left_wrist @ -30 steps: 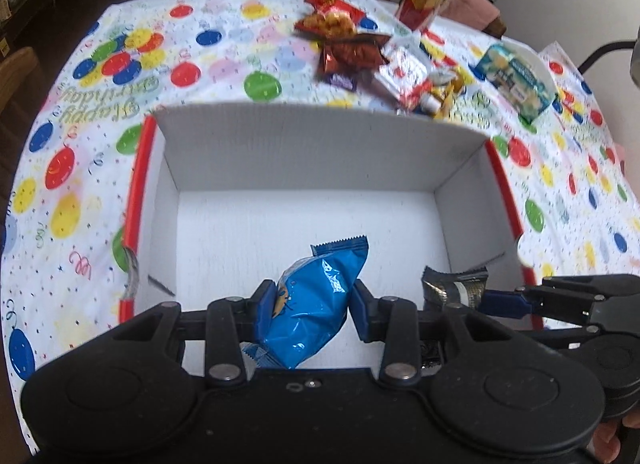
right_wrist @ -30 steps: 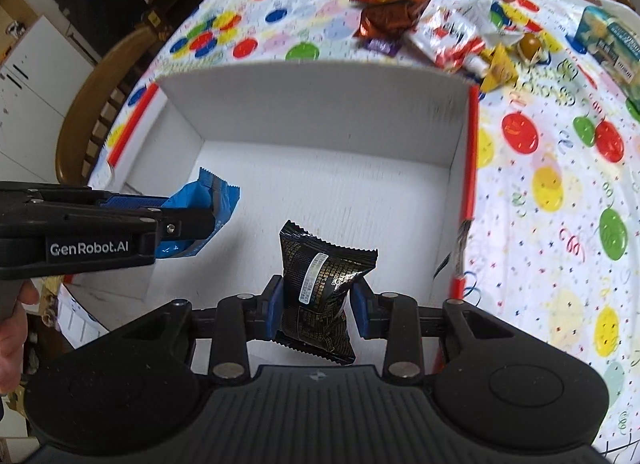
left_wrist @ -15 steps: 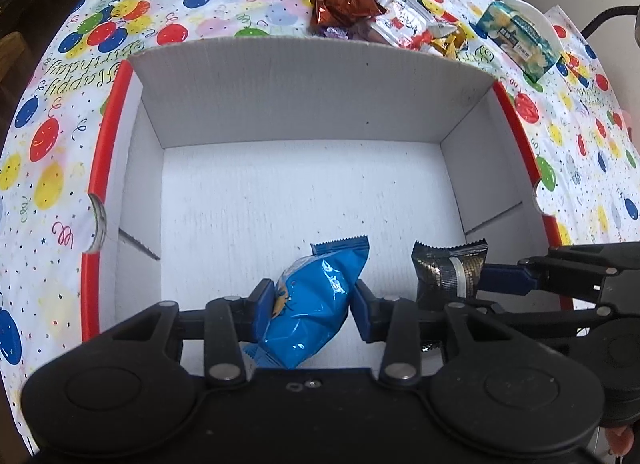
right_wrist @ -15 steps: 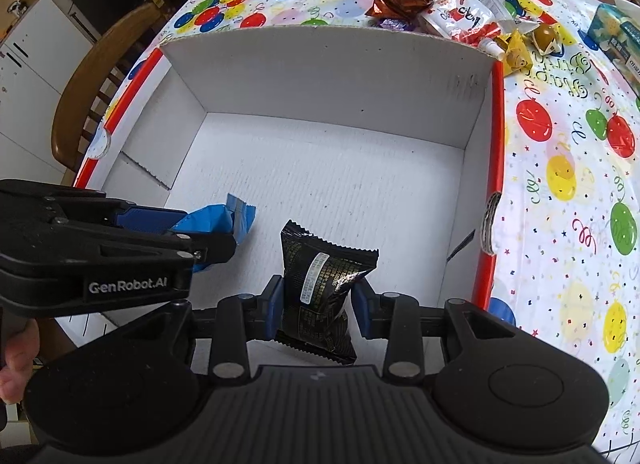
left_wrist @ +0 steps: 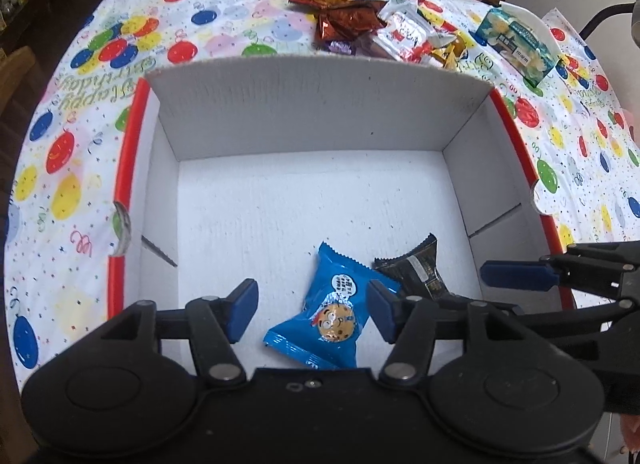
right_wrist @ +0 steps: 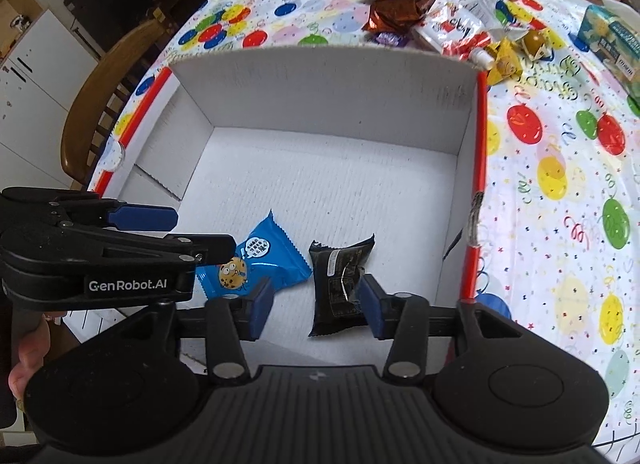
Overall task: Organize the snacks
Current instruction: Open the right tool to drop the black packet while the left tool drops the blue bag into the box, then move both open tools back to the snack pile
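Blue cookie packet (left_wrist: 334,318) and black packet (right_wrist: 340,284) flat, side by side, on white box (left_wrist: 280,200) floor.

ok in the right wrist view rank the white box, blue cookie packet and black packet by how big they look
1. white box, by far the largest.
2. blue cookie packet and black packet: they look about alike, and the left gripper covers part of the blue one, so no ranking between them.
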Available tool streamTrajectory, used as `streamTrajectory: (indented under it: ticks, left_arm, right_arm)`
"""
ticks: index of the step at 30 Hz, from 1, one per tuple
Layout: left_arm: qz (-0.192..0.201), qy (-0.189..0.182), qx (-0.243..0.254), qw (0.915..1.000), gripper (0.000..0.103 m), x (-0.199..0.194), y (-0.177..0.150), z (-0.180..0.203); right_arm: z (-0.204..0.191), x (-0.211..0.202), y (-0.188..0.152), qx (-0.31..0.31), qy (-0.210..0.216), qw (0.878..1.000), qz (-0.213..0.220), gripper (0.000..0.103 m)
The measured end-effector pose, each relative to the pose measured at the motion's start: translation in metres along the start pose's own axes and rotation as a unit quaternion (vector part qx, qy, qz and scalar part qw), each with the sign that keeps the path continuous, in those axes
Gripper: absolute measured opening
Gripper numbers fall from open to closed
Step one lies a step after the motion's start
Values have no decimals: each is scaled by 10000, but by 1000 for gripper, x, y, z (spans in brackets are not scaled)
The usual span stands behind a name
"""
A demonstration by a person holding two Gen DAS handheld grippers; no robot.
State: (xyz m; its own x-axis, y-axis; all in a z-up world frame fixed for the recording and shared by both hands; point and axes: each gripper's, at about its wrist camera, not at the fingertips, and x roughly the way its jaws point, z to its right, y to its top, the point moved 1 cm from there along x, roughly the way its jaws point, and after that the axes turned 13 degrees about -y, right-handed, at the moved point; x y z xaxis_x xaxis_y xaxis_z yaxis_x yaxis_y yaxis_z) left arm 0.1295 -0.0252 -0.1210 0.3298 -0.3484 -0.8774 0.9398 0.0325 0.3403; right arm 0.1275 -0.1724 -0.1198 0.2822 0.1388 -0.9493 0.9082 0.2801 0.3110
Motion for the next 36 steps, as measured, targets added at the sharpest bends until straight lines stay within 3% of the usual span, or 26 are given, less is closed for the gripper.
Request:
streamTrajectory:
  ticks: [6,9,11,21,25,36]
  left_arm:
    - [188,-14,166,9997,64,-15,1,7]
    - [305,28,266,9992,71,-23,2,12]
    - [382,18,313,9988,72,-29,4,14]
    - [826,6,603,9948,85,-56,20,33]
    - [1002,18,747,9922,89,-65,31,41]
    - [1510,111,889,9845,102,-69,76,58]
  right_arm:
    - [4,-18,3,65,43,9998,200,56]
    - [6,-28,5,77,31,9995,315,59]
    - [9,-34,6,105,-4,9992,396,67]
    - [28,-63,17,204,-1,9975,675,68]
    - [41,-74,25,238,-58,9963,829,76]
    - [92,-85,62,538,-198,9914,1177,82]
